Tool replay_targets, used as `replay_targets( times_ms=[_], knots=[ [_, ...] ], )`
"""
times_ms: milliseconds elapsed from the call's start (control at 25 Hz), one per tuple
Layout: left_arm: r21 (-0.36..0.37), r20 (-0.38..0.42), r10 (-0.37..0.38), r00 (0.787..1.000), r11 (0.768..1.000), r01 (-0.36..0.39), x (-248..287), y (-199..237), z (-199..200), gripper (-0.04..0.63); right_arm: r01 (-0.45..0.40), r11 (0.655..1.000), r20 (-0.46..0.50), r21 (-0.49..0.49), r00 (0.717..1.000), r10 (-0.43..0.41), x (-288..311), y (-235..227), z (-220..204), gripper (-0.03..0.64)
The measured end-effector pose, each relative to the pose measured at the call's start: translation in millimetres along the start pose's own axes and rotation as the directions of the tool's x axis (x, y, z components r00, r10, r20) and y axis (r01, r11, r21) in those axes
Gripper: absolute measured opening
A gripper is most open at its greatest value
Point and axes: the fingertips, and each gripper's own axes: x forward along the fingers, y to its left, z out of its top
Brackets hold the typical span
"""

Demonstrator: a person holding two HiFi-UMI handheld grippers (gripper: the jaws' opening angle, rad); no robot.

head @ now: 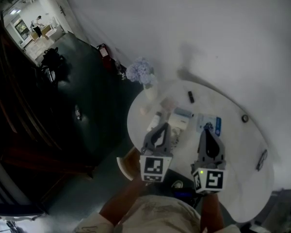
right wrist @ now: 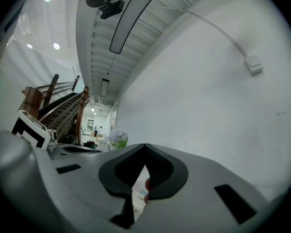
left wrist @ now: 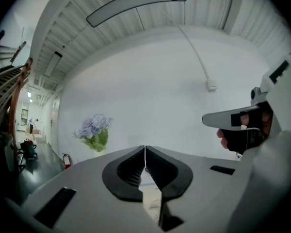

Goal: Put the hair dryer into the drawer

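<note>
We see a bright wall [head: 208, 33], a dim floor [head: 89, 89], soft shadows, and fisheye bending with dark corners in both gripper views.

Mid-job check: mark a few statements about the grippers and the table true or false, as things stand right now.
1. The left gripper is shut with nothing between its jaws. True.
2. The right gripper has its jaws wide apart. False: they are together, with nothing held.
3. Pale purple flowers stand at the edge of the white table. True.
4. Apart from the flowers, the table is bare. False: several small things lie on it, among them a blue and white packet.
</note>
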Motion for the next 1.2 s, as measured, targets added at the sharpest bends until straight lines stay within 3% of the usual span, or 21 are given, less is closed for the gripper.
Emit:
replay_targets(
  times_ms=[160, 520, 680, 840, 960, 1200],
  knots=[
    [0.007, -0.069, -0.017, 0.997, 1.0, 0.017, 6.3, -3.5, -24.6, 0.015, -0.006, 1.0, -0.015, 0.016, 1.0, 0.006, 1.9, 3.6, -3.7, 0.003],
    [-0.069, -0.26, -0.096, 0.961, 0.994, 0.08, 28.7, -21.8, -83.4, 0.202, 0.0, 1.0, -0.024, 0.019, 1.0, 0.0, 2.3, -1.3, -7.7, 0.003],
    [-0.096, -0.36, -0.141, 0.922, 0.989, 0.113, 39.8, -33.7, -114.3, 0.289, -0.002, 1.0, -0.033, 0.022, 0.999, 0.002, 3.3, -1.6, -11.1, 0.003],
    [-0.133, -0.465, -0.18, 0.867, 0.982, 0.132, 45.6, -43.7, -148.8, 0.351, 0.0, 1.0, -0.035, 0.016, 0.999, 0.0, 1.7, -2.8, -10.6, 0.003],
    [-0.148, -0.533, -0.181, 0.827, 0.982, 0.119, 47.8, -45.3, -176.1, 0.367, -0.003, 1.0, -0.031, -0.001, 1.0, 0.003, 1.1, -5.7, -11.3, 0.003],
    [-0.149, -0.61, -0.175, 0.773, 0.983, 0.105, 55.5, -46.8, -205.4, 0.37, 0.006, 1.0, -0.049, 0.001, 0.999, -0.006, -2.6, -11.3, -17.7, 0.003]
  ],
)
